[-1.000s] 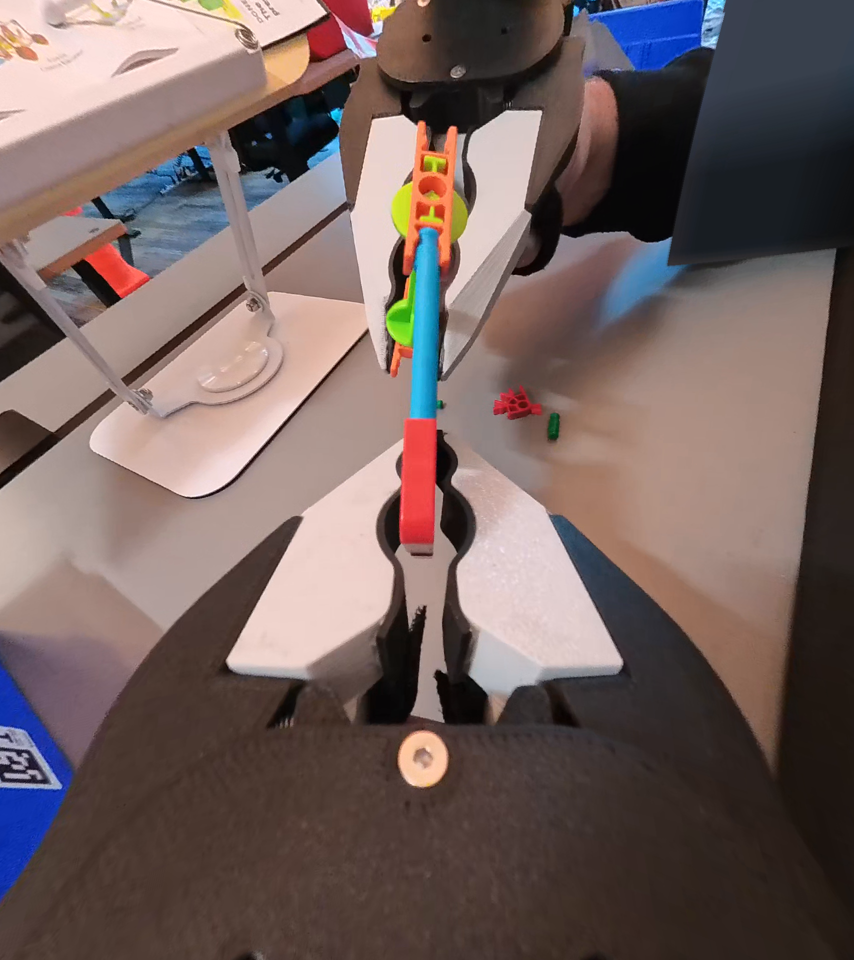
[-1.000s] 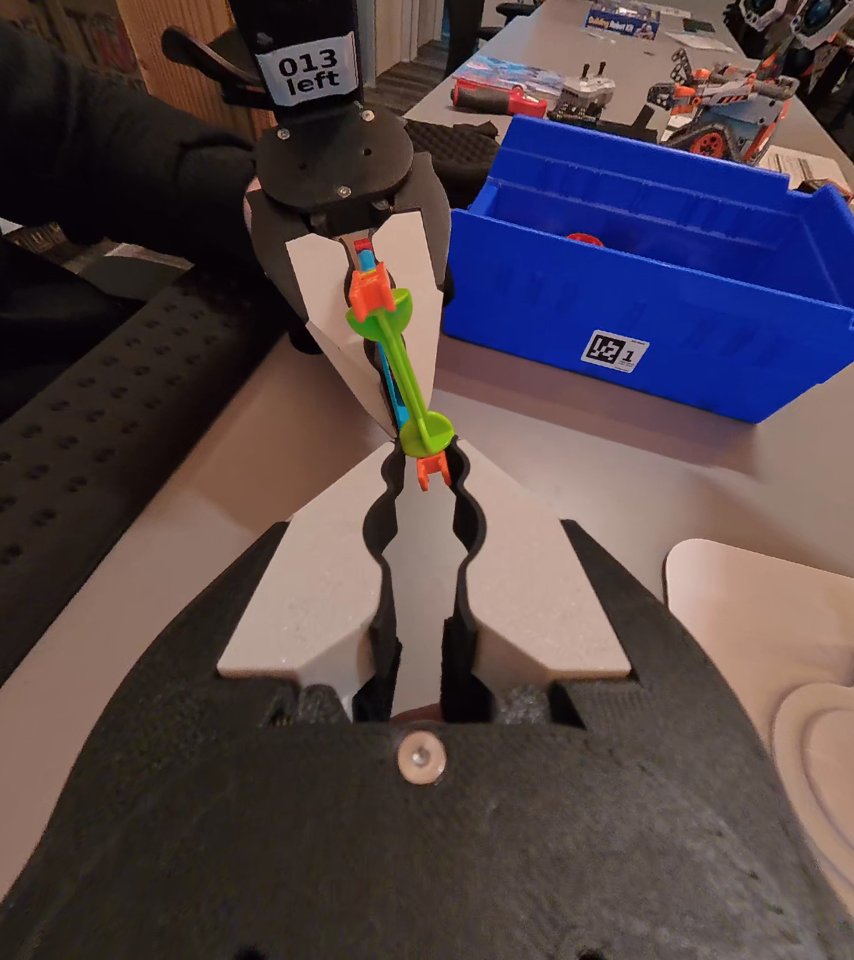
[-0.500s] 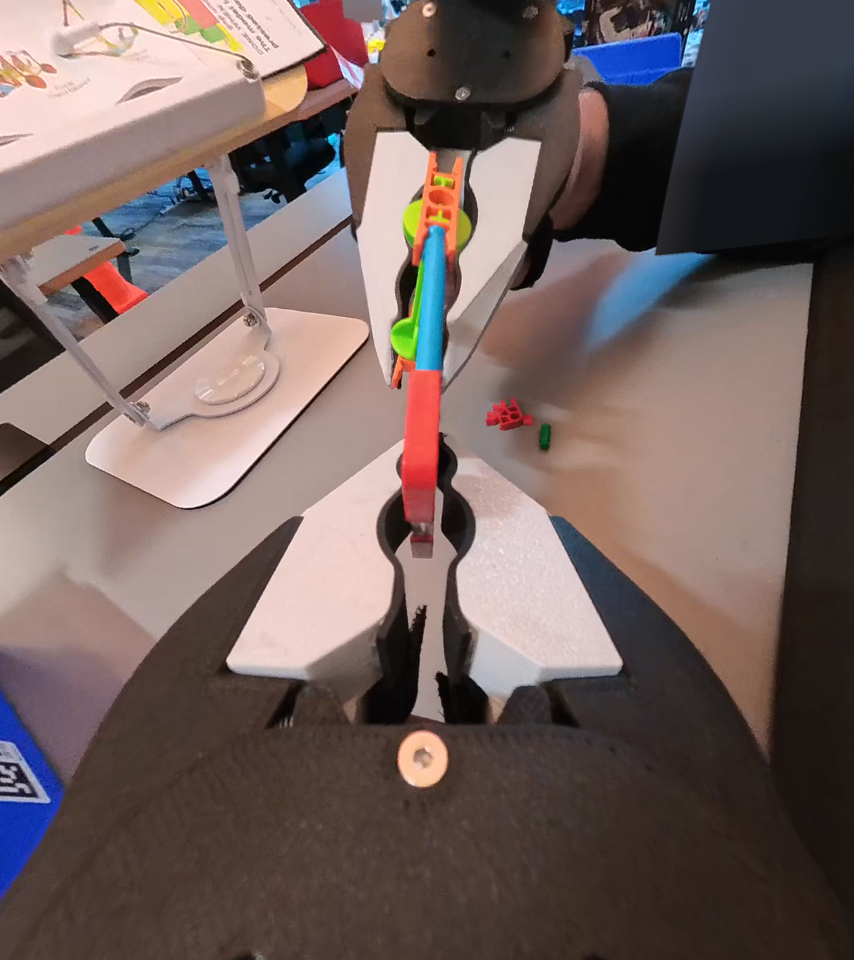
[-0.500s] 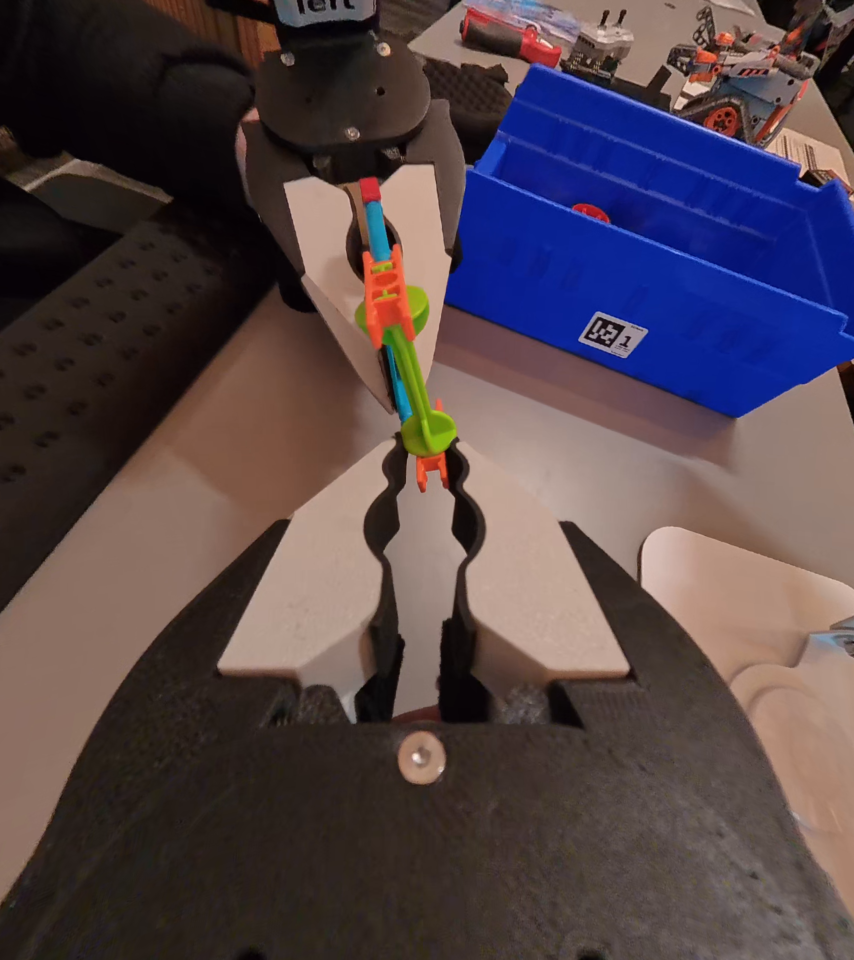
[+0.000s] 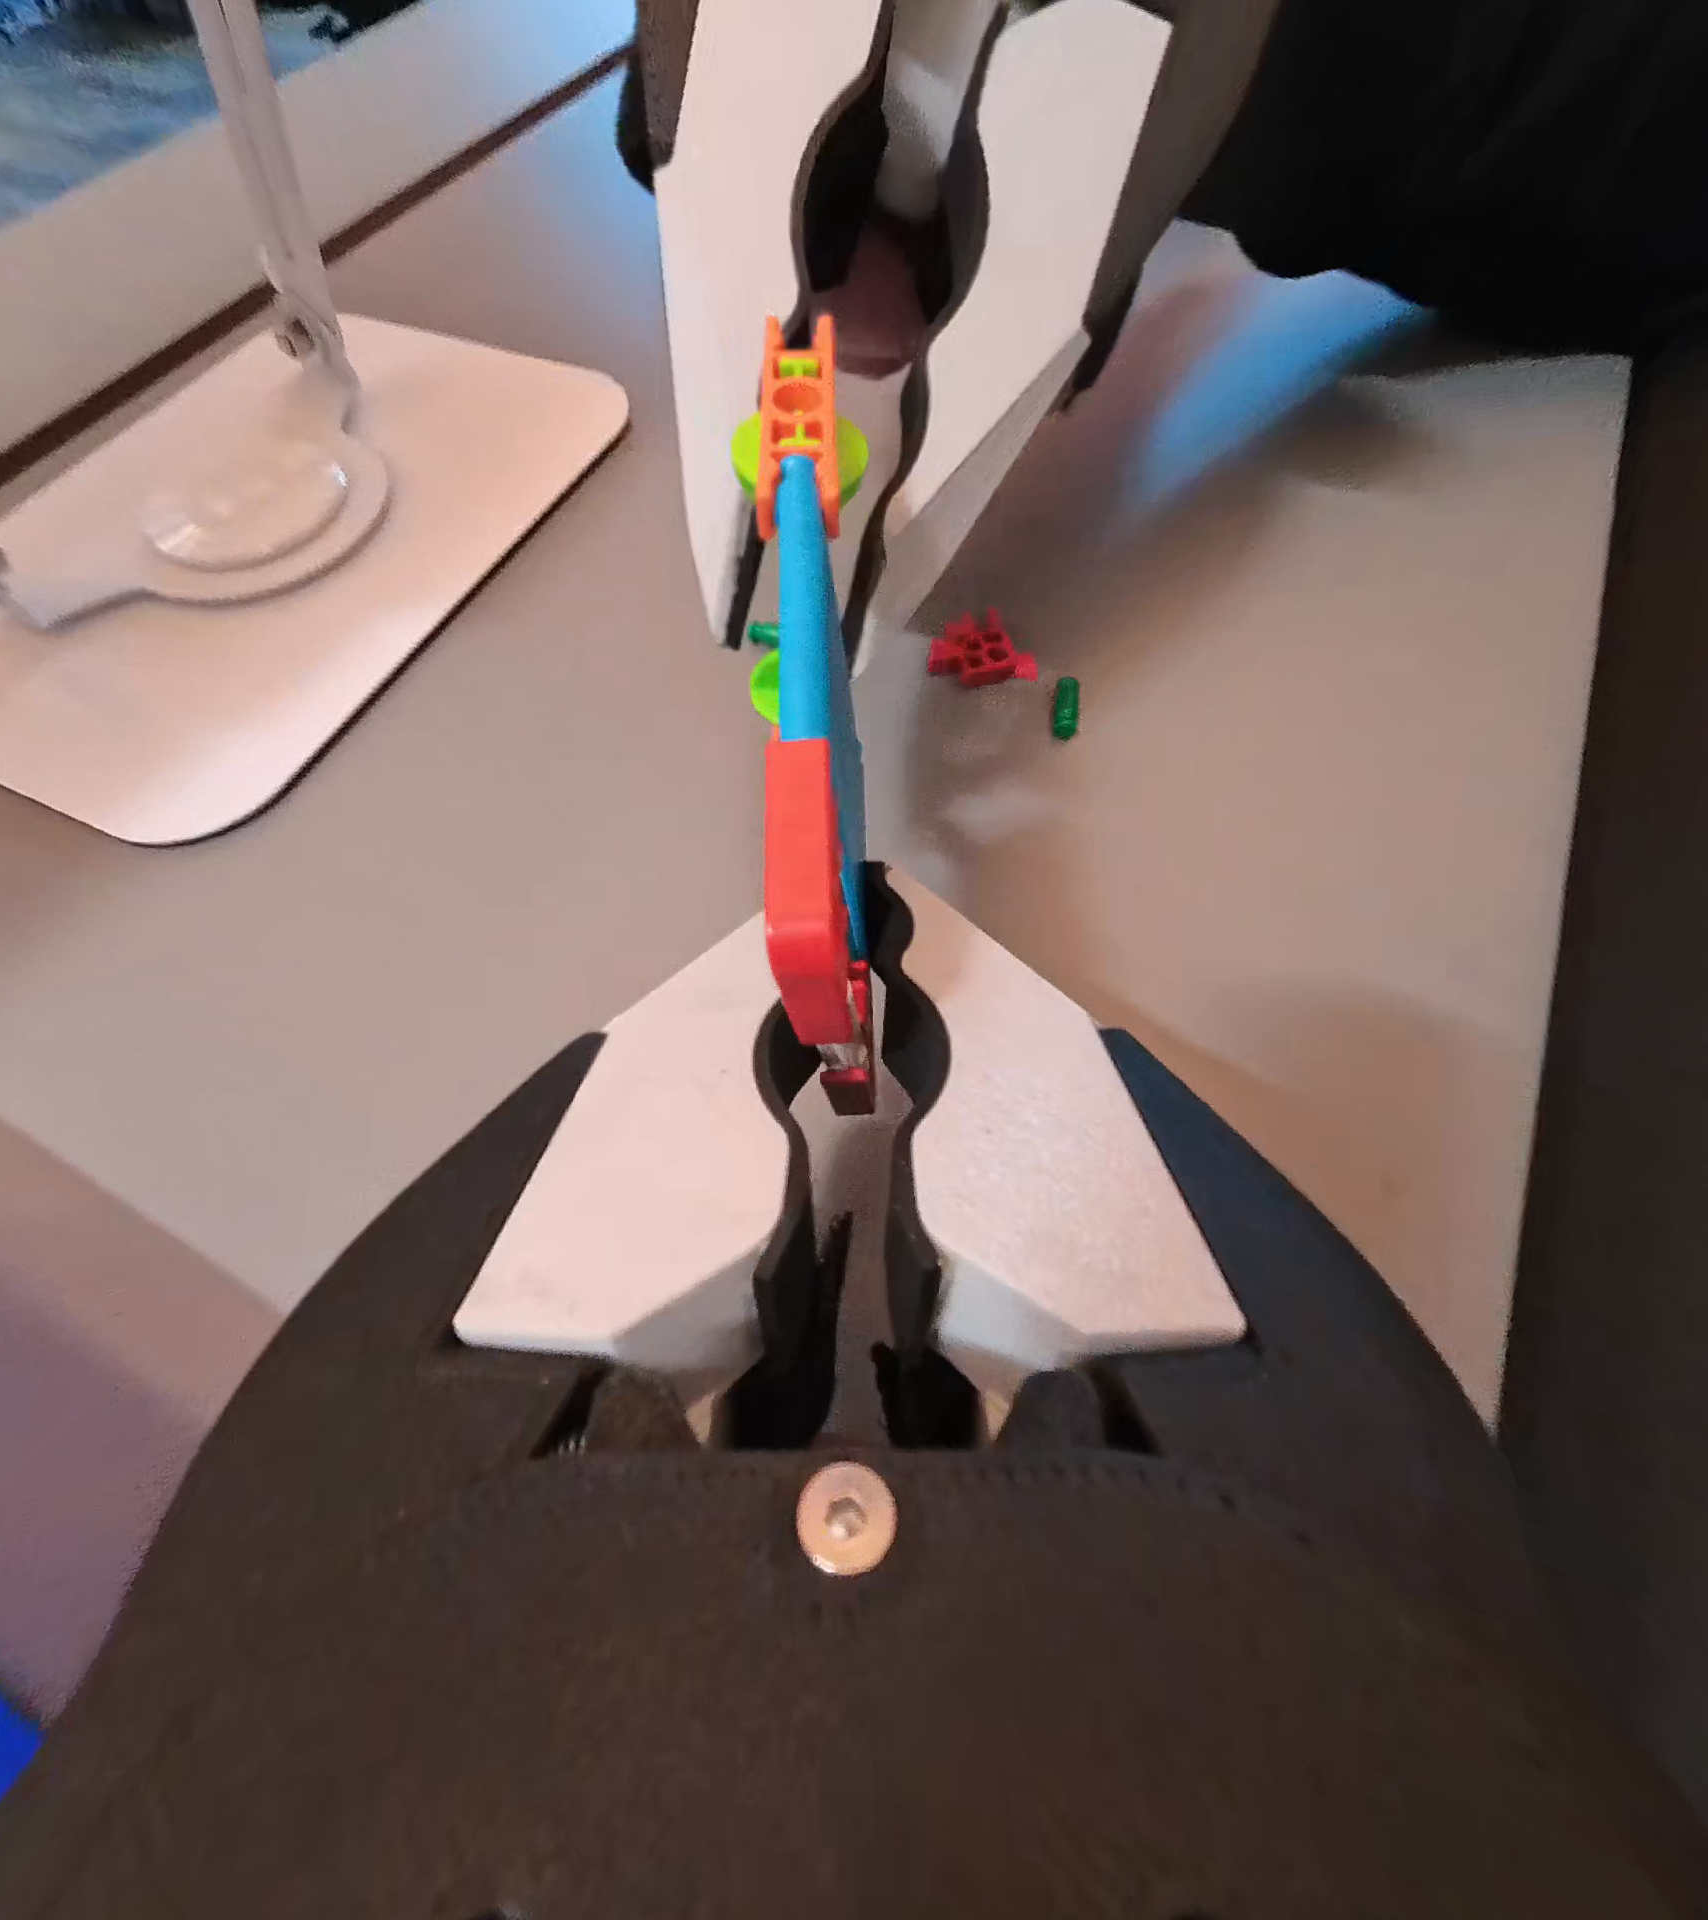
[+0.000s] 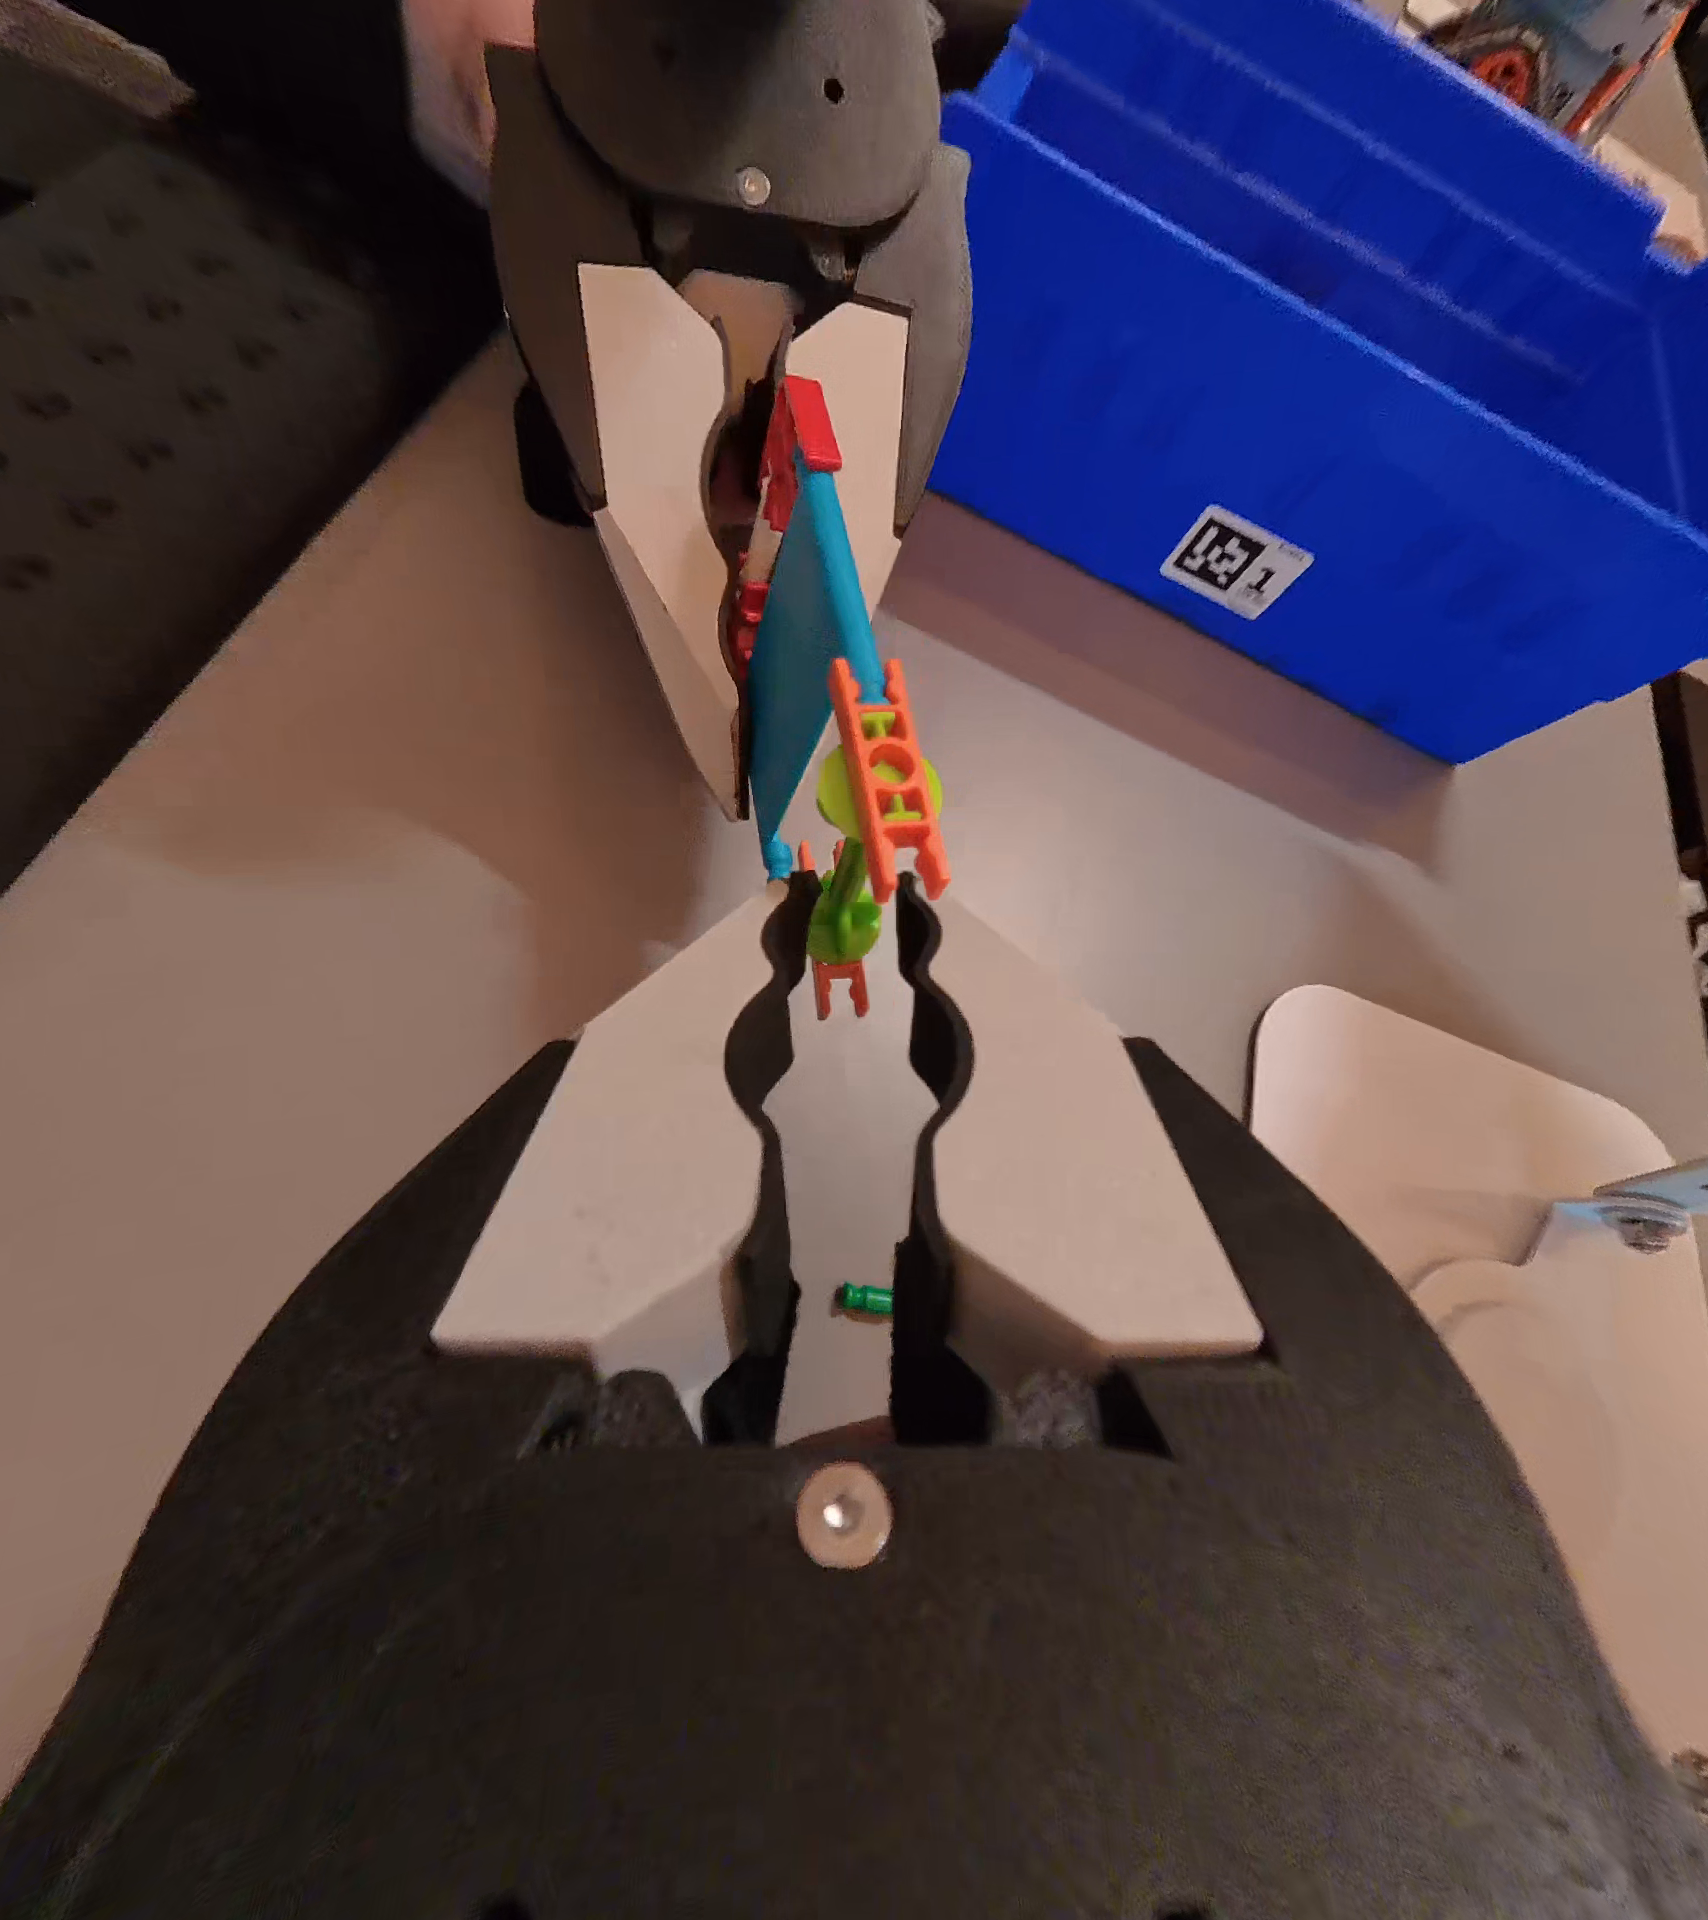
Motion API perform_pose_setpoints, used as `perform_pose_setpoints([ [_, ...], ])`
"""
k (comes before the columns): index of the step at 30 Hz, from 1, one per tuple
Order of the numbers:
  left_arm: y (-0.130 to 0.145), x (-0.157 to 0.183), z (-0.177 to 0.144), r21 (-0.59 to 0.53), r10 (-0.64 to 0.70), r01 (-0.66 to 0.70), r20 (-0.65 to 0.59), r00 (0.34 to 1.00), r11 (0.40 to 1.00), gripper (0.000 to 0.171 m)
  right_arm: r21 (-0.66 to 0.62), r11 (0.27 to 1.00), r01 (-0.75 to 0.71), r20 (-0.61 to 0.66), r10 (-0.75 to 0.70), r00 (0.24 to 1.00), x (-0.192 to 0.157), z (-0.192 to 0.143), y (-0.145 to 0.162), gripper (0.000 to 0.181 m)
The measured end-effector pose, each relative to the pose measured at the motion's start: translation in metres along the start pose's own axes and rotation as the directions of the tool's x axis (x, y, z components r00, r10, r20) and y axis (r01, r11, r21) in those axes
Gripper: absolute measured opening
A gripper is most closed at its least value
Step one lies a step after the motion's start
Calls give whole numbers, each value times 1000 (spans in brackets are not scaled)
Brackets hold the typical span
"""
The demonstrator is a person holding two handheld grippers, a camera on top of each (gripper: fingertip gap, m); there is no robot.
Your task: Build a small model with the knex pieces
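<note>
the small toy assembly of snap-together plastic parts [image 5: 808,665] consists of a flat sky-blue triangular panel [image 6: 790,634], a red block [image 5: 806,904] at one end, an orange ladder-shaped connector [image 6: 889,777] at the other end, and lime-green discs [image 5: 765,681] on a green rod. it hangs in the air above the table, spanning the gap between the two grippers.

the left gripper [image 5: 855,925] has its jaws drawn narrow and pinches the red block end. the right gripper [image 6: 845,914] has its jaws parted; the orange and green end sits at its fingertips, and contact cannot be confirmed.

the surface is a smooth light grey tabletop [image 5: 414,935]. on it lie a small red toothed connector piece [image 5: 980,660] and short dark green pegs [image 5: 1066,709]. a white stand base plate with clear struts [image 5: 237,582] stands on the table. a blue plastic storage bin with a square printed tag [image 6: 1349,416] stands behind the left gripper. a dark perforated foam mat [image 6: 102,436] borders the table edge.
</note>
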State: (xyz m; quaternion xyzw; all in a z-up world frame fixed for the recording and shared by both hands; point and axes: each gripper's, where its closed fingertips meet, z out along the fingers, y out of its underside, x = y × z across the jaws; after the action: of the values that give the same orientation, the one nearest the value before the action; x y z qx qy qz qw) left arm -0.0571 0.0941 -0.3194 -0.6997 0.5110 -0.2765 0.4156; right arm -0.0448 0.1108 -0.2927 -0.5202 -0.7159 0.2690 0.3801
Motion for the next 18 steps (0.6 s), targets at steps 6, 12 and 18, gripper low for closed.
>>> perform_pose_setpoints([
  [6, 21, -2, 9, -121, -2, 1, -10, 1000, 993, 1, -61, 997, -42, 58, 46, 997, -8, 14, 22, 10],
  [12, 24, -6, 10, -145, 28, -23, 34, 999, 989, 9, -122, 989, -84, 86, 95, 992, -13, 22, 36, 3],
  [18, 23, 1, 12, -153, 88, -84, 18, 996, 985, 0, -124, 982, -139, 103, 152, 983, -13, 23, 39, 3],
])
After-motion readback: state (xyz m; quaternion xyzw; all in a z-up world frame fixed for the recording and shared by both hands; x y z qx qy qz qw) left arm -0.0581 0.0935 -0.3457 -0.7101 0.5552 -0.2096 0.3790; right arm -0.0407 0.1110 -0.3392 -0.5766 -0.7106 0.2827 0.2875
